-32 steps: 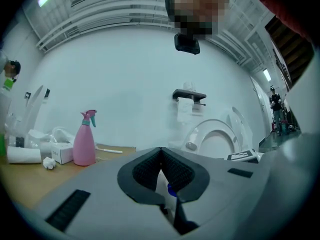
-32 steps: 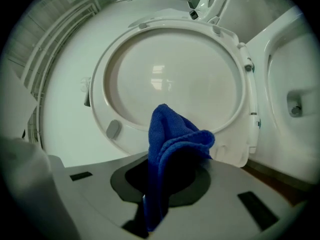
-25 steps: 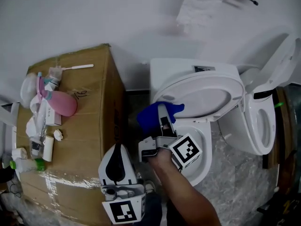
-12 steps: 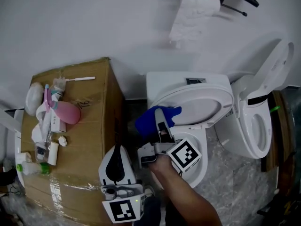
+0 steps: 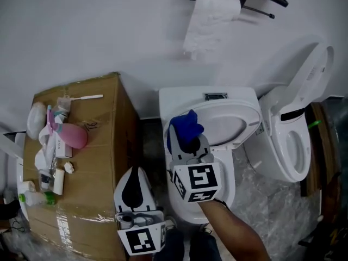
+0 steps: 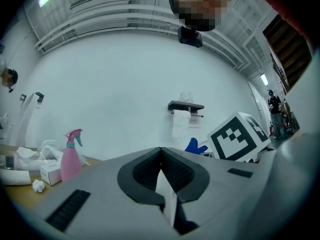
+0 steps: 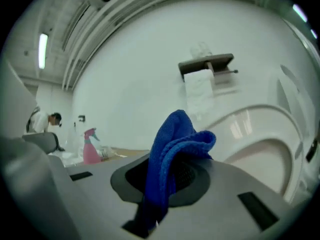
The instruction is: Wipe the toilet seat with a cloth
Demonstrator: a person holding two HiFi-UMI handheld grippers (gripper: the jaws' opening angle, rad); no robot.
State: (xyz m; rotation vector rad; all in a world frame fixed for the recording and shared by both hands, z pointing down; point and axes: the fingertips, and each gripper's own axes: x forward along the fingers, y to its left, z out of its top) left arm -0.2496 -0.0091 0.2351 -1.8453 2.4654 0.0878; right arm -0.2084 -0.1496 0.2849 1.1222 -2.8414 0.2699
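A white toilet [image 5: 228,179] stands in the middle of the head view, its seat and lid [image 5: 234,118] tipped up toward the tank. My right gripper [image 5: 188,141] is shut on a blue cloth [image 5: 185,127], which sticks up from the jaws beside the left part of the raised seat. In the right gripper view the cloth [image 7: 172,151] fills the jaws, with the seat [image 7: 262,134] curving past on the right. My left gripper [image 5: 136,193] hangs lower left over the box's edge, shut and holding nothing; its closed fingertips [image 6: 161,150] point level at the wall.
A cardboard box [image 5: 103,162] at the left carries a pink spray bottle [image 5: 69,134], tubes and small items. A toilet paper roll [image 5: 209,18] hangs on the wall above. A second toilet [image 5: 291,145] with its lid up stands at the right.
The right gripper has rolled so its marker cube faces up and has risen with the cloth, now nearer the raised seat. The left gripper has lifted slightly.
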